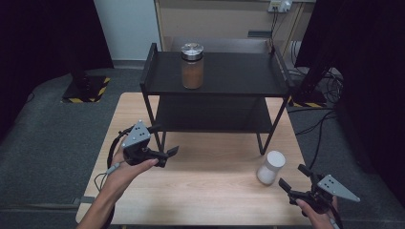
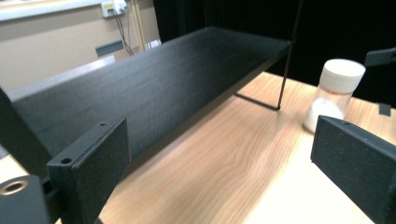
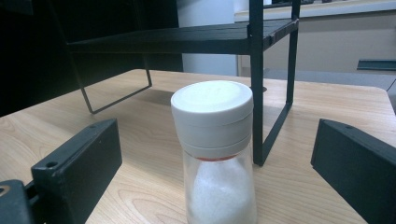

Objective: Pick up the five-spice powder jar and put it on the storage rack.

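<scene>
In the high view, the white-capped jar (image 1: pixel 271 167) was seen standing upright on the wooden table (image 1: pixel 210 191), near the front right leg of the black shelf rack (image 1: pixel 215 76) and just ahead of the right gripper (image 1: pixel 292 177), whose jaws were spread wide and pointed at it without touching. The left gripper (image 1: pixel 165 140) was held well apart from that jar, by the rack's front left leg, its jaws likewise spread with nothing between them. A brown jar with a metal lid (image 1: pixel 192 66) stood on the rack's top shelf. In the left gripper view, the two black jaws were parted around bare tabletop, the white-capped jar (image 2: pixel 334 93) standing beyond the right-hand one (its base was partly covered by that jaw). In the right gripper view, the white-capped jar (image 3: pixel 215 149) stood centred between the open jaws, clear of both pads, white powder showing through the glass; its bottom was cut off by the lower edge, so its footing could not be made out there.
</scene>
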Demonstrator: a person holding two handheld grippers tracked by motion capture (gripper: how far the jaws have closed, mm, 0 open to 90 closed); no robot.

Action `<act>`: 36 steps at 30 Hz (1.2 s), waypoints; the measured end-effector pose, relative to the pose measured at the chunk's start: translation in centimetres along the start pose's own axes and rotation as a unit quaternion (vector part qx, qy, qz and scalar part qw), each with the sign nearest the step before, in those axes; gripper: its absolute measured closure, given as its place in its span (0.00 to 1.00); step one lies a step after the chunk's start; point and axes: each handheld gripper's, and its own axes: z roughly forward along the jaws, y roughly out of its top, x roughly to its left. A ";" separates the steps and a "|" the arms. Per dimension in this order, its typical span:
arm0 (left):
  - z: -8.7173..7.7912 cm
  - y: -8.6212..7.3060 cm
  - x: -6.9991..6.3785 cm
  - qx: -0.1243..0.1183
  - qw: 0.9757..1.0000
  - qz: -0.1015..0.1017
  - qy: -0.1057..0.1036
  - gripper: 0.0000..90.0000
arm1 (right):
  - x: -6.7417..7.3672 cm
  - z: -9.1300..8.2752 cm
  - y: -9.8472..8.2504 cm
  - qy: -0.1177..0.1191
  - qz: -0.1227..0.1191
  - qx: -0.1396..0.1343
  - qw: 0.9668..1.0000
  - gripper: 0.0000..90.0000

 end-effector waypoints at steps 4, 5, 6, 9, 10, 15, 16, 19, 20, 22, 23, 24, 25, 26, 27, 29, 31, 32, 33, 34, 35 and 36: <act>0.1 -1.3 -0.1 0.003 1.000 -0.005 0.006 0.04 | 0.0 -0.1 0.1 -0.001 0.000 -0.001 1.000 0.03; 0.0 -1.6 -0.1 0.004 1.000 -0.007 0.008 0.04 | 0.0 -0.1 0.1 -0.001 0.000 -0.001 1.000 0.03; 0.0 -1.9 -0.1 0.003 1.000 -0.008 0.009 0.04 | 0.0 -0.1 0.1 -0.002 0.000 -0.002 1.000 0.03; 0.0 -2.7 -0.1 0.004 1.000 -0.011 0.014 0.04 | -0.1 -0.1 0.0 -0.002 0.000 -0.001 1.000 0.03; 0.0 -2.9 -0.1 0.006 1.000 -0.012 0.015 0.04 | 0.0 -0.1 0.0 -0.001 0.000 -0.001 1.000 0.03; -0.1 -4.0 -0.3 0.005 1.000 -0.020 0.019 0.04 | 0.0 0.0 0.1 -0.001 -0.002 0.000 1.000 0.03; -0.1 -4.2 -0.4 0.005 1.000 -0.019 0.021 0.04 | 0.0 0.0 0.0 -0.001 -0.002 0.000 1.000 0.03; -0.2 -4.7 -0.6 0.003 1.000 -0.020 0.021 0.04 | 0.0 0.0 0.0 -0.001 -0.002 0.001 1.000 0.03; -0.2 -4.8 -0.6 0.003 1.000 -0.021 0.021 0.04 | 0.0 0.0 0.0 -0.001 -0.002 0.001 1.000 0.03; -0.2 -5.0 -0.8 0.003 1.000 -0.020 0.023 0.04 | 0.0 0.0 0.0 -0.001 -0.002 0.001 1.000 0.03; -0.2 -5.2 -0.8 0.003 1.000 -0.021 0.022 0.04 | 0.0 0.0 0.0 -0.001 -0.002 0.001 1.000 0.03; -0.3 -5.3 -0.8 0.002 1.000 -0.021 0.022 0.04 | 0.0 0.0 0.0 0.000 -0.002 0.001 1.000 0.03; -0.3 -5.4 -0.9 0.002 1.000 -0.022 0.022 0.04 | 0.0 0.0 0.0 0.000 -0.002 0.001 1.000 0.03; -0.4 -5.6 -1.0 0.001 1.000 -0.021 0.023 0.04 | 0.0 0.0 0.0 0.000 -0.002 0.002 1.000 0.03; -0.4 -5.8 -1.1 -0.001 1.000 -0.020 0.024 0.04 | 0.0 0.0 0.0 0.000 -0.002 0.002 1.000 0.03; -0.4 -6.2 -1.2 -0.001 1.000 -0.023 0.020 0.04 | 0.0 0.0 0.0 0.000 -0.002 0.002 1.000 0.03; -0.5 -6.5 -1.5 0.001 1.000 -0.022 0.021 0.03 | 0.0 0.0 0.0 0.000 -0.002 0.003 1.000 0.03; -0.5 -6.7 -1.6 0.002 1.000 -0.023 0.022 0.03 | 0.0 0.0 0.0 0.000 -0.001 0.003 1.000 0.03; -0.6 -6.9 -1.7 0.002 0.999 -0.024 0.022 0.03 | 0.0 0.1 0.0 0.000 -0.001 0.003 1.000 0.03; -0.6 -7.2 -1.9 0.002 0.999 -0.026 0.023 0.03 | 0.0 0.1 0.0 0.001 -0.002 0.003 1.000 0.03; -0.7 -7.4 -2.0 0.000 0.999 -0.028 0.024 0.03 | 0.0 0.1 0.0 0.001 -0.003 0.003 1.000 0.03; -0.8 -7.7 -2.2 -0.002 0.999 -0.030 0.025 0.03 | 0.0 0.1 0.0 0.001 -0.003 0.003 1.000 0.03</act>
